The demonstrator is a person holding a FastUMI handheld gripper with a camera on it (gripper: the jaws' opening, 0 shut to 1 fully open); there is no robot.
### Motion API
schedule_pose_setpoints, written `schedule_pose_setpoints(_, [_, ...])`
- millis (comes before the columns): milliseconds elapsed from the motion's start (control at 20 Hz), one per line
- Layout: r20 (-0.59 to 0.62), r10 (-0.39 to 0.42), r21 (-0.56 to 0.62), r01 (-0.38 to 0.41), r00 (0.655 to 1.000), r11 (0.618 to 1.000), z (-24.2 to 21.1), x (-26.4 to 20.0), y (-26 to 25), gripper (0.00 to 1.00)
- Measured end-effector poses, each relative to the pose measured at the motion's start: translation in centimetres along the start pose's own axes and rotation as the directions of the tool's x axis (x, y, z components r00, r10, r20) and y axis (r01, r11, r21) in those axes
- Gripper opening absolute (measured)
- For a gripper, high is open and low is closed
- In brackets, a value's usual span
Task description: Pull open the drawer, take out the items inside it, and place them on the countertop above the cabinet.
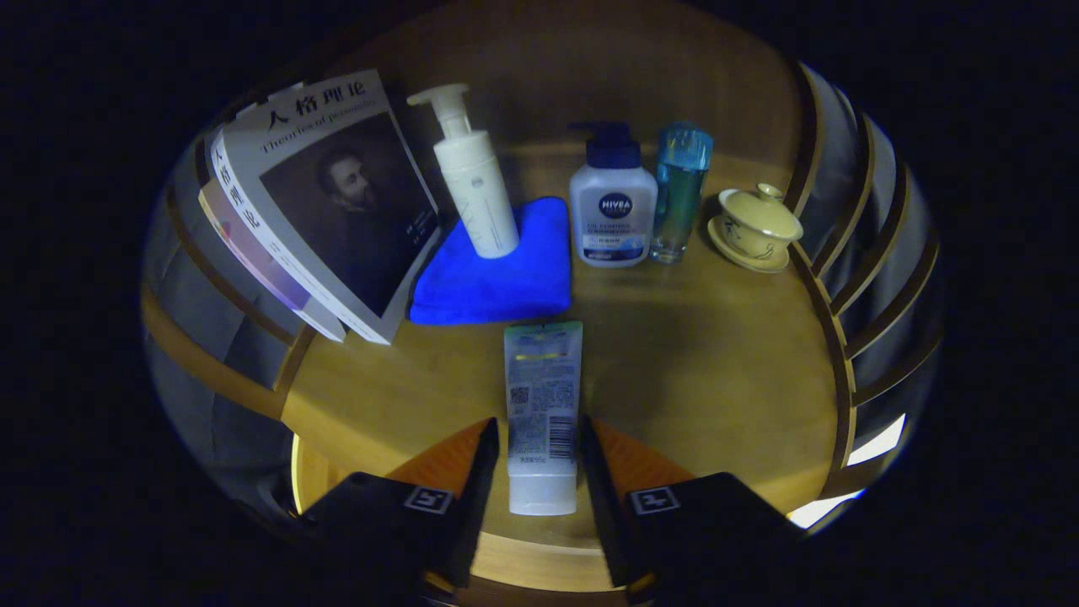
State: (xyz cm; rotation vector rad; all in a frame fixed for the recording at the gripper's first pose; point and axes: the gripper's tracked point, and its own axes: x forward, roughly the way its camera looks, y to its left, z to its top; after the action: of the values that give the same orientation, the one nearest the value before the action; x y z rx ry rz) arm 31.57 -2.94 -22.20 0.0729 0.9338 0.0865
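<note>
Both fingers of my gripper flank a tube that lies flat on the countertop, cap end toward me; each inner face sits right against the tube's sides, though I cannot tell if they press on it or merely bracket it. Its far end reaches almost to a folded blue cloth just beyond. A white pump bottle stands on that cloth, tilted slightly in my fisheye view. Right of the cloth stands a squat white bottle with a dark pump, and touching or just beside it a slim blue bottle. Farther right, apart from the bottles, a pale lidded cup rests on its saucer. To my left a stack of books leans beside the cloth, its corner close to the cloth's edge. Wooden slats curve along the right side of the countertop, and similar rails run behind the books on the left.
</note>
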Motion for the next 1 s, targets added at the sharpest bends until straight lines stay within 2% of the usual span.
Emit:
schedule_pose_setpoints(200, [0.133, -0.019, -0.038, 0.024, 0.991, 0.999, 0.8, -3.5, 0.2, 0.98])
schedule_pose_setpoints(350, [0.254, 0.005, -0.071, 0.013, 0.967, 0.997, 0.2, -6.6, 1.6, 0.98])
schedule_pose_setpoints(450, [0.356, 0.023, -0.108, 0.017, 0.934, 0.994, -0.6, -9.1, 2.7, 0.98])
schedule_pose_setpoints(650, [0.561, 0.048, -0.183, 0.067, 0.826, 0.981, -3.3, -13.6, 4.6, 0.98])
schedule_pose_setpoints(800, [0.657, 0.045, -0.174, 0.093, 0.753, 0.980, -7.5, -16.5, 6.1, 0.98])
schedule_pose_setpoints(1000, [0.778, 0.041, -0.154, 0.128, 0.626, 0.980, -12.9, -20.7, 8.0, 0.98])
